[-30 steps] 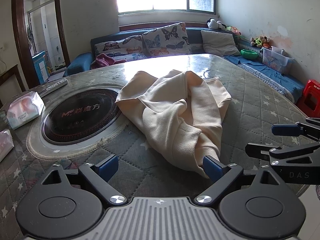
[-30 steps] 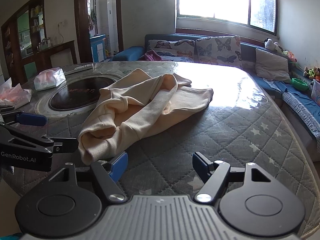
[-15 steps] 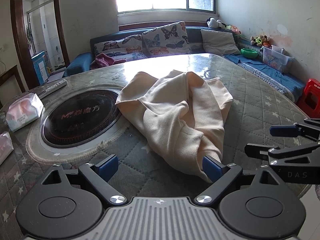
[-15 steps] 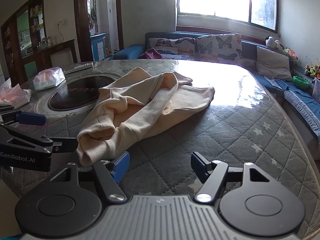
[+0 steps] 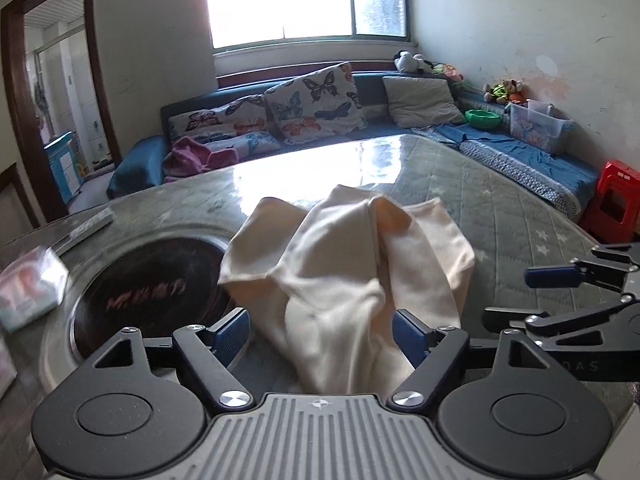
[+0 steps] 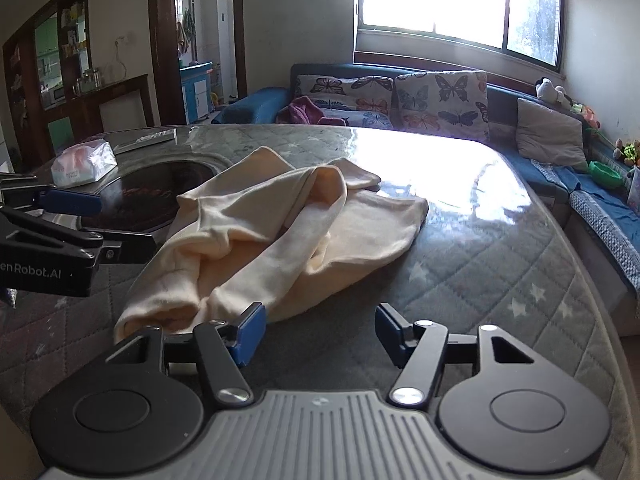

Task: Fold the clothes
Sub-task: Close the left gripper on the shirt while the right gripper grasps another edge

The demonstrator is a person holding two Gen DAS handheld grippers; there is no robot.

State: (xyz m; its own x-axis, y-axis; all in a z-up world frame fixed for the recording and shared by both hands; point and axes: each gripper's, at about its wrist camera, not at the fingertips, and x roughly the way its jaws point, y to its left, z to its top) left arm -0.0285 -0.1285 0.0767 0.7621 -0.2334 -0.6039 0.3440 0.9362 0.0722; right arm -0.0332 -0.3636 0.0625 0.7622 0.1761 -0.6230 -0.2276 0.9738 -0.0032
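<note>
A crumpled cream garment [image 5: 352, 280] lies on the grey quilted table [image 5: 520, 232]; it also shows in the right wrist view [image 6: 280, 240]. My left gripper [image 5: 320, 336] is open, and the garment's near end lies between its blue pads, running under the camera. My right gripper [image 6: 318, 334] is open and empty, just right of the garment's near cuffs [image 6: 160, 312], low over the table [image 6: 480, 280]. The right gripper shows at the right edge of the left wrist view [image 5: 568, 296]. The left gripper shows at the left edge of the right wrist view [image 6: 72, 220].
A round black cooktop [image 5: 152, 292] is set into the table left of the garment. Tissue packs [image 6: 82, 162] and a remote [image 6: 154, 138] lie beyond it. A blue sofa with butterfly cushions [image 5: 316, 108] runs behind. A red stool [image 5: 614, 204] stands at the right.
My left gripper has moved forward over the garment's near end, which now lies between its pads. The right gripper has edged slightly forward. Both stay open.
</note>
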